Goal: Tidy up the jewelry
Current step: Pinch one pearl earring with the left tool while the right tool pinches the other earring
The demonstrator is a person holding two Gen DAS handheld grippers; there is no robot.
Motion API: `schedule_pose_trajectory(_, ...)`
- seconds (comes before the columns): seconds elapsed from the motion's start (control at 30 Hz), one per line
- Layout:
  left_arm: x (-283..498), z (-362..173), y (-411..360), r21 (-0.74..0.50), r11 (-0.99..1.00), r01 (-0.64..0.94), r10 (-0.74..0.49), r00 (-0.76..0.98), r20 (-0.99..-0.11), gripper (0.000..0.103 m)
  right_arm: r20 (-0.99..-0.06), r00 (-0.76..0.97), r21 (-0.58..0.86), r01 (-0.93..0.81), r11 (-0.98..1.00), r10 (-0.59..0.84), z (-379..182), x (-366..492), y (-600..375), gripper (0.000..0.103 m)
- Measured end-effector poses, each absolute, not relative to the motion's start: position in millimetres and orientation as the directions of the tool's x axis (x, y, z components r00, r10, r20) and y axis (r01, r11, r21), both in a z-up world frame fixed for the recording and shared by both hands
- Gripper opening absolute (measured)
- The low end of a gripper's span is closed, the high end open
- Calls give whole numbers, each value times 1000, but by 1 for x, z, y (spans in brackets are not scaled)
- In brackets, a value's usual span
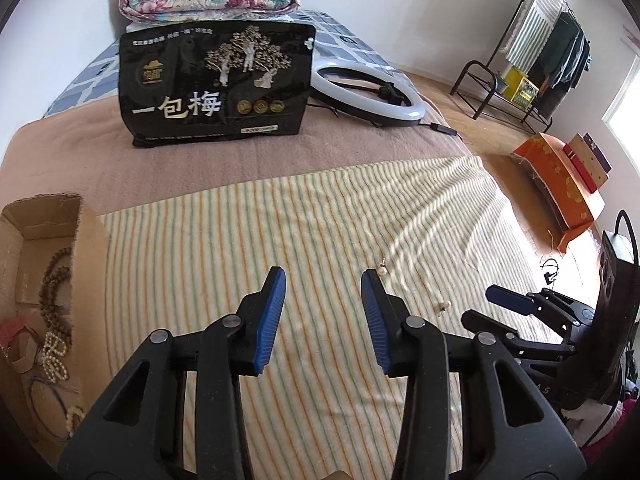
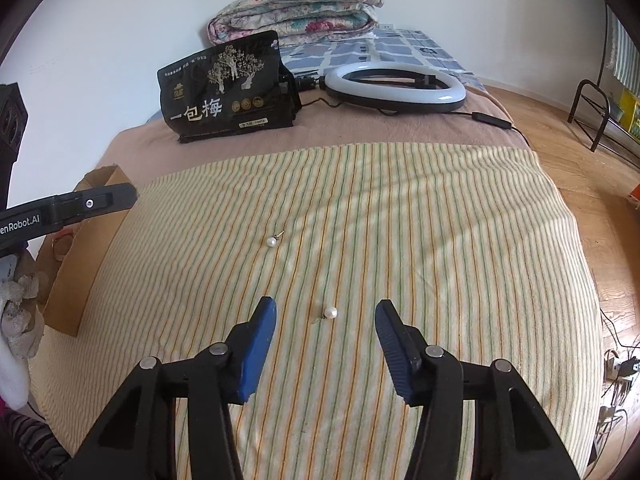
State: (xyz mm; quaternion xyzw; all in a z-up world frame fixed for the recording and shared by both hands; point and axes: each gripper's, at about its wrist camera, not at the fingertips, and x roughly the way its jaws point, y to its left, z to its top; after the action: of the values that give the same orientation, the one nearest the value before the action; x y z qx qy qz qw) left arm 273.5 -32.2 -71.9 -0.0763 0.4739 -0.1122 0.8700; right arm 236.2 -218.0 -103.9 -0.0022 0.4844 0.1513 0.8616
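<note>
two pearl earrings are lying on the striped towel (image 2: 400, 220) that is covering the near part of the bed. we are holding our right gripper (image 2: 326, 344) over the nearer pearl earring (image 2: 330, 313), which is sitting between the two blue pads (image 2: 256, 350) without touching either one; the jaws are standing apart around it, gripping nothing. the farther pearl earring (image 2: 271, 241) is resting toward the middle of the towel, its post pointing up and away, well apart from the first.

we are holding our left gripper (image 1: 324, 320) above bare towel, jaws apart and empty. in the left wrist view the two earrings are showing just past and to the right of its right pad, one (image 1: 383, 269) near the fingertip and one (image 1: 442, 305) closer to our right gripper, though both are small and a little blurred there, so their posts are hard to make out.

at the left edge of the bed a cardboard box (image 1: 86, 240) is sitting open, with a brown bead strand (image 1: 54, 280), a string of pale pearls (image 1: 54, 354) and what looks like a thin blue cord loop (image 1: 38, 404) lying inside it.

toward the far end of the bed, beyond the towel on the brown blanket (image 2: 360, 128), a black snack bag (image 2: 228, 92) is standing upright, and a ring light (image 2: 396, 84) is lying flat to its right with its cable trailing toward the right edge. a folded floral quilt (image 2: 296, 8) is piled behind them against the wall.
</note>
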Motion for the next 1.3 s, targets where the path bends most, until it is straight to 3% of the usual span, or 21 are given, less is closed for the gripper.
schedule_pose_trajectory(0.1, 280, -81, -48, -255, 956, 145, -293, 503, -813, 35, -843, 469, 129, -298, 946, 263, -111, 237, -213, 44)
schedule_pose_trajectory(0.43, 299, -116, -81, -243, 944, 221, -320, 452, -832, 29, -844, 468, 118, -314, 942, 261, -129, 245, -221, 36)
schedule_pose_trajectory(0.63, 304, -128, -96, -196, 942, 273, -309, 472, -826, 29, -838, 477, 105, -336, 936, 266, -133, 247, -220, 35)
schedule_pose_trajectory(0.73, 306, -133, -100, -176, 942, 286, -299, 476, -827, 22, -836, 484, 86, -347, 934, 257, -135, 248, -216, 33)
schedule_pose_trajectory(1.3, 307, -147, -103, -173, 925, 339, -327, 476, -816, 22, -836, 491, 47, -381, 923, 246, -146, 247, -212, 31)
